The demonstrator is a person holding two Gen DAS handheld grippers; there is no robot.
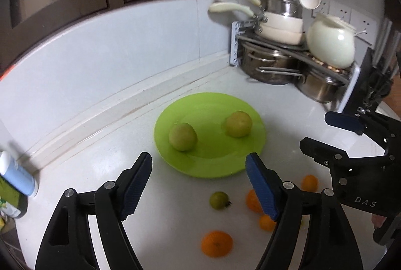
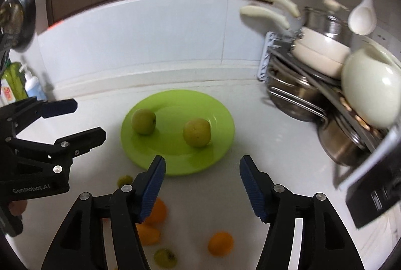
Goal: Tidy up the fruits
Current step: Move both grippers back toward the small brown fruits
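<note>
Left gripper [image 1: 199, 171] spread wide, empty, above counter [image 1: 112, 169]. Right gripper [image 2: 202, 176] likewise spread, empty. Green plate [image 1: 215, 164] just ahead of both, holds two green fruits [image 1: 183, 136], apart from each other. Loose oranges [image 1: 217, 243] and small green fruit [image 1: 219, 199] on counter below the fingers, near side of plate. Fruits round, no clear long axis; small green fruit's stem end faces right. Pot rack [image 1: 288, 54] far right corner.

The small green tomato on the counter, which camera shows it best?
The left wrist view: the small green tomato lies in the open on the counter between the left claw fingers, its dark stem showing. In the right wrist view, that claw's own finger largely hides the green fruit near the plate.
</note>
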